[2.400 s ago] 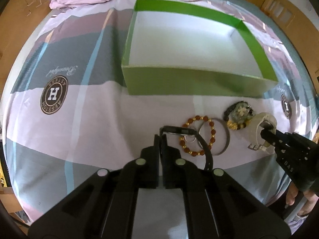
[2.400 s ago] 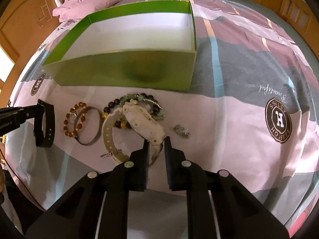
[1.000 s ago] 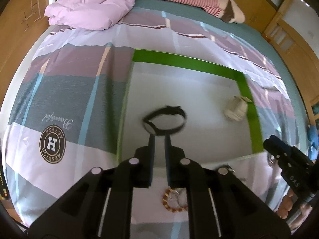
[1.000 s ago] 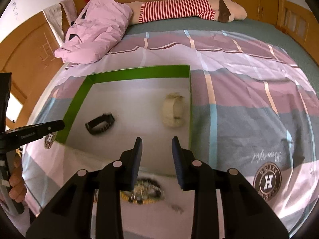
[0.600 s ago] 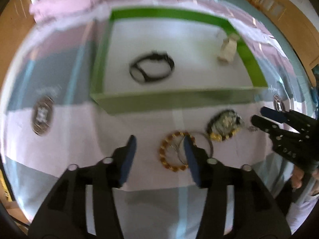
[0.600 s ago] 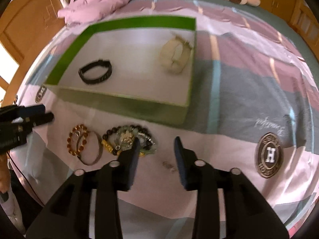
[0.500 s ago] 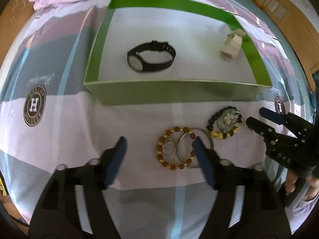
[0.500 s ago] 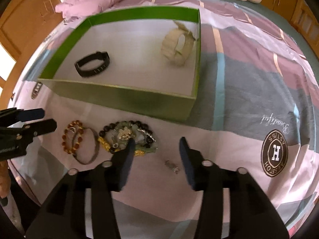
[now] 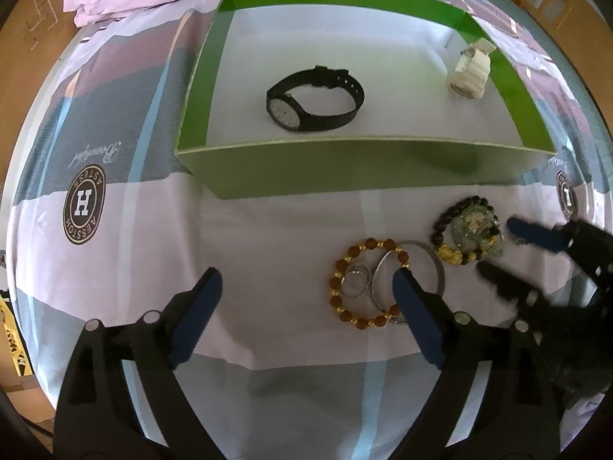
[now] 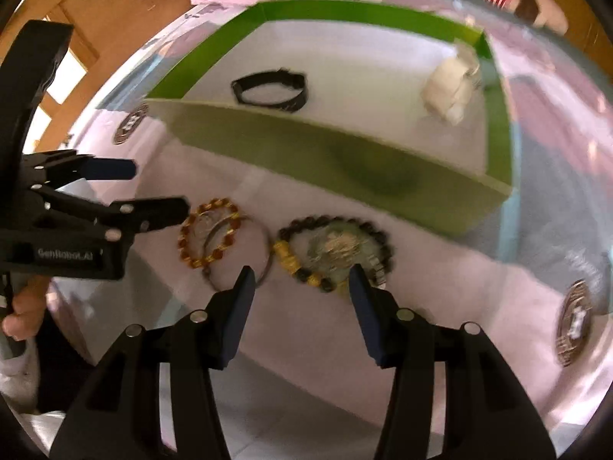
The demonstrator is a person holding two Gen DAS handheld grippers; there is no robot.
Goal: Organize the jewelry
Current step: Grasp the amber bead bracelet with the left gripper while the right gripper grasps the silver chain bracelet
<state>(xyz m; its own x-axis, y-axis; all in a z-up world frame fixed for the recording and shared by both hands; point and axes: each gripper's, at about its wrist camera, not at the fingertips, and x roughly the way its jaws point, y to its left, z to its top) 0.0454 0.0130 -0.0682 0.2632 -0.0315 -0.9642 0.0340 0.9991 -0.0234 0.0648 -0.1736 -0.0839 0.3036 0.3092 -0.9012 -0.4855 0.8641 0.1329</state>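
Black watch [image 9: 315,98] & white watch [image 9: 469,70] already in green box [image 9: 345,168]. Amber bracelet [image 9: 366,283], bangle [image 9: 412,272], dark bead bracelet [image 9: 465,235], maybe a ring, left on bed. Left gripper [image 9: 306,295] & right gripper [image 10: 300,287] both released, empty.

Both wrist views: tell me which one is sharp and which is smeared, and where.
Left wrist view: sharp, the black watch and amber bead bracelet crisp, only the right gripper smeared. Right wrist view: blurred throughout, the green box, white watch and dark bead bracelet soft. Both bend straight lines at the edges.
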